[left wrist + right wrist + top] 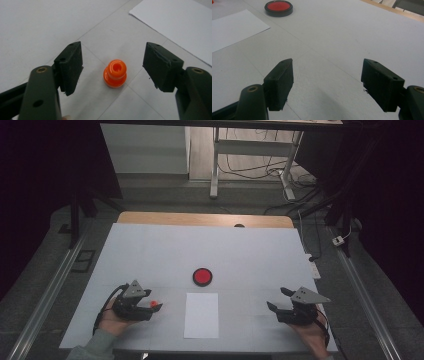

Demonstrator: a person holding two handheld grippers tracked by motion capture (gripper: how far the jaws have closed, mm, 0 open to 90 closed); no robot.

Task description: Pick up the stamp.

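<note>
A small orange plastic piece (115, 76) with a hollow top stands upright on the white table sheet (150, 255). My left gripper (113, 48) is open around it: one pad sits on each side, with a clear gap to both. In the high view the orange piece (153, 304) shows between the tips of the left gripper (153, 300) at the front left. At the front right, my right gripper (277, 298) rests low over the sheet. Its jaws stand wide and open in the right gripper view (328, 62), with bare table between them.
A red disc in a black rim (202, 276) lies at the table's middle, seen far left in the right gripper view (278, 7). A white paper sheet (201, 315) lies between the hands, near the front edge. Desk legs and cables (280, 170) stand beyond the table.
</note>
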